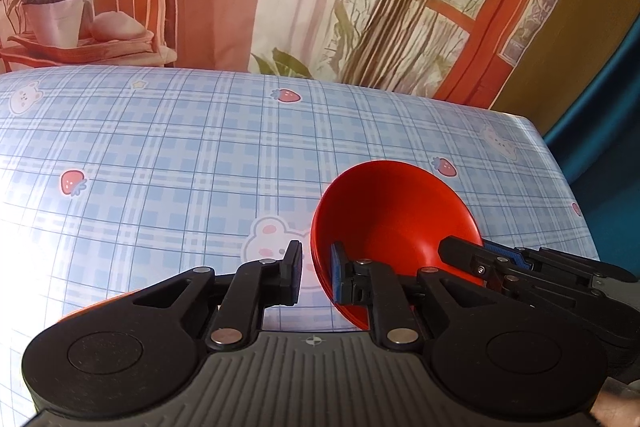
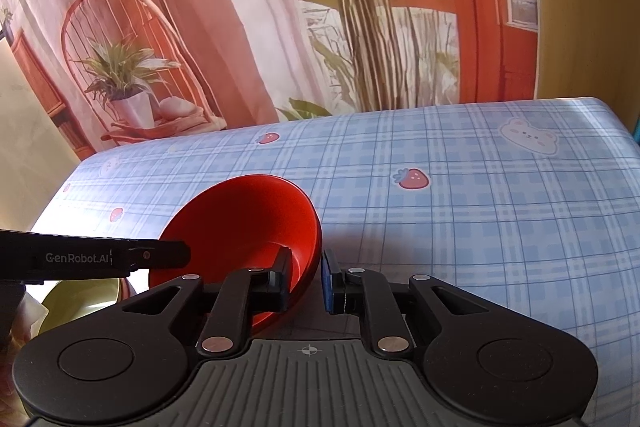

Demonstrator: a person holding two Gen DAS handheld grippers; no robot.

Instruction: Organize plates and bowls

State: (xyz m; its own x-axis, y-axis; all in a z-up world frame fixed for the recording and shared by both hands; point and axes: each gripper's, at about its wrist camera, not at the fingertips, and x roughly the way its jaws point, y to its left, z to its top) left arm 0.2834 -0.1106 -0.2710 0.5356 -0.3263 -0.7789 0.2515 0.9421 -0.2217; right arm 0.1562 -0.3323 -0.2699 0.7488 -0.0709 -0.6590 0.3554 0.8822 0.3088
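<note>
A red bowl is held tilted above the table, also in the right wrist view. My left gripper straddles its left rim, one finger inside and one outside, with a gap between the outer pad and the rim. My right gripper straddles the opposite rim, one finger inside and one outside, close on the wall. The right gripper also shows in the left wrist view, the left one in the right wrist view. A yellow-green bowl sits low at the left, partly hidden.
The table has a blue plaid cloth with bears and strawberries. A printed backdrop with a plant and window hangs behind it. The table's right edge drops off to a teal surface. An orange-red rim peeks out behind my left gripper.
</note>
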